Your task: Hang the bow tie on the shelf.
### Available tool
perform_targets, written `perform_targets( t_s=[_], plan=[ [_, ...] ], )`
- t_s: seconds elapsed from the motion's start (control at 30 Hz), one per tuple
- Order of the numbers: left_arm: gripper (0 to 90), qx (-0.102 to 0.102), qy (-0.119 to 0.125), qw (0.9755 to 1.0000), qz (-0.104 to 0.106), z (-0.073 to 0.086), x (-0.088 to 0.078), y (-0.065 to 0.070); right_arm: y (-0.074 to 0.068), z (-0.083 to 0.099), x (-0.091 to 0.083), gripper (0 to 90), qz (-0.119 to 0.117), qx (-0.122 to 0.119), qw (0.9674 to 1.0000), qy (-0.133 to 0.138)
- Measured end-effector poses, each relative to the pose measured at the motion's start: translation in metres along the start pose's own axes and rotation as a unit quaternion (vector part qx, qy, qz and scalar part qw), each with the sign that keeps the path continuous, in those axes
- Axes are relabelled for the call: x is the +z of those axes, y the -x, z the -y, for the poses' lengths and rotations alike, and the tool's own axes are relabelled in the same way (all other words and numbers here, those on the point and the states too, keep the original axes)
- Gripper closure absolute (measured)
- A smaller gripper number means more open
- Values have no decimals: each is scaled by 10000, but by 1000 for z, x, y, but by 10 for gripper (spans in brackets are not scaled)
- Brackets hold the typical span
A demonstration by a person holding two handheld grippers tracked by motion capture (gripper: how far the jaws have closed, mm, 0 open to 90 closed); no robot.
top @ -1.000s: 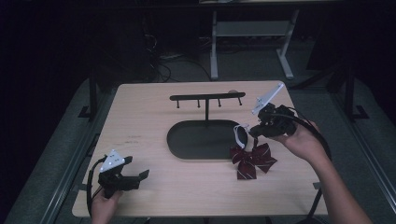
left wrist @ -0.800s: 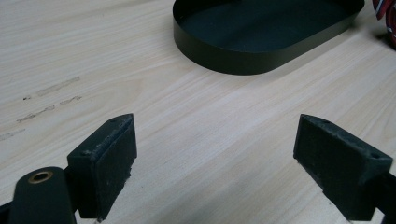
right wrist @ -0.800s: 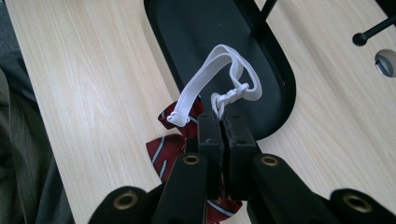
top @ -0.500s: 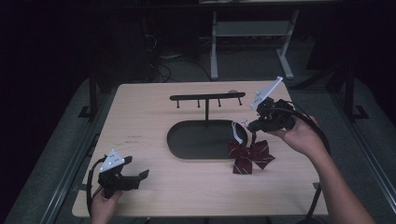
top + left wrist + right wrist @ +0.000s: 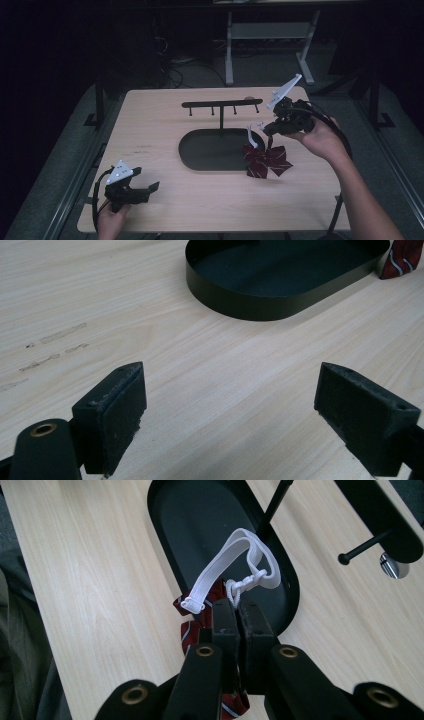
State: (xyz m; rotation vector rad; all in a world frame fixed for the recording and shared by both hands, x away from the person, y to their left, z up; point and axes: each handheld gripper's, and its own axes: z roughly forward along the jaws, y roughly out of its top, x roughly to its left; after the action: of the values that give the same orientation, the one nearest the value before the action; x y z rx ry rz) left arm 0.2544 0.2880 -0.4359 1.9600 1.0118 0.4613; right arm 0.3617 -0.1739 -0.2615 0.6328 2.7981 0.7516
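Note:
A dark red striped bow tie [image 5: 262, 161] with a white elastic strap [image 5: 250, 132] hangs just right of the black oval tray [image 5: 210, 150]. My right gripper [image 5: 270, 129] is shut on it at the knot where the strap joins. In the right gripper view the jaws are pressed together on the bow tie [image 5: 192, 630], and the strap [image 5: 235, 562] loops out over the tray [image 5: 200, 520]. I cannot tell whether its lower edge touches the table. My left gripper [image 5: 147, 184] rests low at the front left, open, with nothing between its pads [image 5: 117, 412].
A black hook rack [image 5: 222, 104] stands on a post from the tray, its pegs [image 5: 365, 545] close to the right gripper's far side. The tray's wall [image 5: 280, 295] lies ahead of the left gripper. Bare wooden table [image 5: 150, 130] stretches across the left half.
My right gripper has lifted and drawn toward the rack, carrying the bow tie up and slightly left. The left gripper has stayed put.

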Motion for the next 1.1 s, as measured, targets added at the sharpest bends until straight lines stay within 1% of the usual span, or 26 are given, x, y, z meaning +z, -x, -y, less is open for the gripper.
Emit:
perform_targets(
  t_s=[0.13,0.37,0.73,0.93,0.97,1.1],
  plan=[
    [131,0,0,10000,-2,0,0,0,1,-4,-3,874,18,21,10000,8],
    [131,14,-8,10000,-6,0,-1,0,4,-12,-7,874,72,-26,10000,60],
    [131,12,8,10000,7,0,-1,0,13,-17,-10,874,95,50,9999,115],
    [131,11,6,10000,0,0,-1,0,17,-19,-12,874,120,105,9998,95],
    [131,11,4,10000,1,0,-1,0,18,-20,-11,874,125,84,9998,101],
    [131,10,6,10000,4,0,0,0,21,-22,-12,874,130,154,9997,106]
  ],
)
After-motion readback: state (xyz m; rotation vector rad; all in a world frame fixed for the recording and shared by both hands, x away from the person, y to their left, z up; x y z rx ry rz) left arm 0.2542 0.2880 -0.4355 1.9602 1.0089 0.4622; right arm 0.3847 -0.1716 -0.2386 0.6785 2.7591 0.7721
